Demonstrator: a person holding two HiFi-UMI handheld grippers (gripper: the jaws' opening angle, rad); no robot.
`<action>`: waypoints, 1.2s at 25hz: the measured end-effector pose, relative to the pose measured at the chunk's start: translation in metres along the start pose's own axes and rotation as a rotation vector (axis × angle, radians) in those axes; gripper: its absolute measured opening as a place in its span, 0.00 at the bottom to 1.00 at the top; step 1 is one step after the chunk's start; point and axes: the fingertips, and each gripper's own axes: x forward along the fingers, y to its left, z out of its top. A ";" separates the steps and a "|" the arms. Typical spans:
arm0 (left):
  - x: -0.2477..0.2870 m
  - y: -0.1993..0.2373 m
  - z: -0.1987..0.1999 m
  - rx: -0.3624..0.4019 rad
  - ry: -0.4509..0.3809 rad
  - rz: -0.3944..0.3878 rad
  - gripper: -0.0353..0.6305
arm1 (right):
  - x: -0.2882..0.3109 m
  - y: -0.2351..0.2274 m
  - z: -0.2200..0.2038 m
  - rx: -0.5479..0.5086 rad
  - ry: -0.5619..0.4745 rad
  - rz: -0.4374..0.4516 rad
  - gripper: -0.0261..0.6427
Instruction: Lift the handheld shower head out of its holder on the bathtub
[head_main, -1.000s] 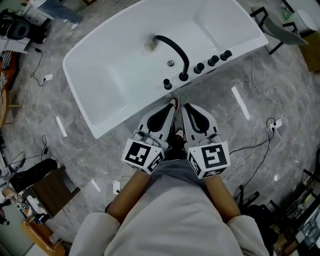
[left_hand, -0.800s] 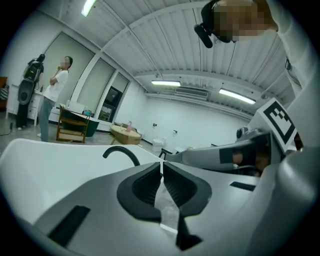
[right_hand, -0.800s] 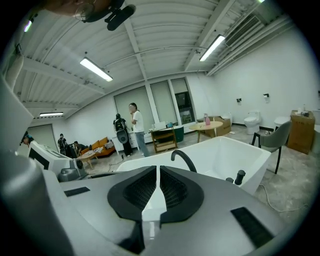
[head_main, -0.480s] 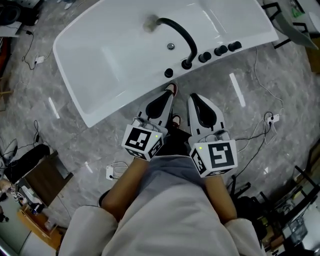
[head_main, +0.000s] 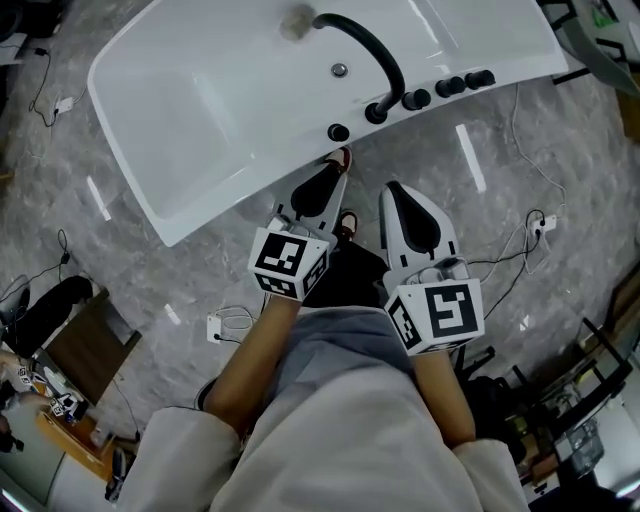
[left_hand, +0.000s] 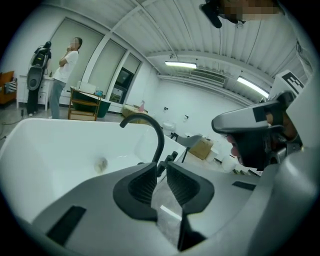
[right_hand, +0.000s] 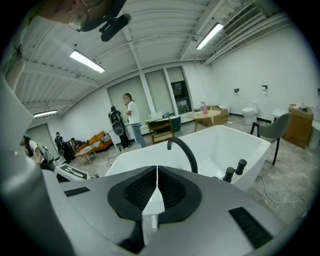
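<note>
The white bathtub (head_main: 190, 200) fills the top of the head view. A curved black spout (head_main: 375, 55) rises from its near rim, beside a row of black knobs and fittings (head_main: 415, 100); I cannot tell which one is the shower head. My left gripper (head_main: 335, 172) hovers just short of the rim, near the leftmost fitting (head_main: 338, 132). Its jaws have just been opening and show a narrow gap with nothing between them. The left gripper (left_hand: 161, 172) looks at the spout (left_hand: 155, 132). My right gripper (head_main: 392, 190) is beside it, further from the rim. In its own view the right gripper (right_hand: 157, 175) is shut and empty, facing two upright black fittings (right_hand: 235, 170).
Cables and a power strip (head_main: 215, 325) lie on the grey marble floor. A wooden piece of furniture (head_main: 85, 350) stands lower left and black stands (head_main: 600, 370) lower right. People stand beyond the tub (right_hand: 131, 117), and a grey chair (right_hand: 282, 125) is at its far end.
The tub has slid up in the head view as I lean in. Both grippers have sunk, the left one more, and the left now reaches further ahead than the right.
</note>
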 end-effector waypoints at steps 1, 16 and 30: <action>0.002 0.006 -0.004 -0.004 0.008 0.008 0.13 | 0.003 0.002 -0.002 0.001 0.006 0.007 0.07; 0.056 0.044 -0.074 -0.119 0.182 0.030 0.36 | 0.023 -0.010 -0.022 0.034 0.102 0.022 0.07; 0.099 0.075 -0.107 0.033 0.231 0.218 0.47 | 0.031 -0.005 -0.065 0.097 0.198 0.065 0.07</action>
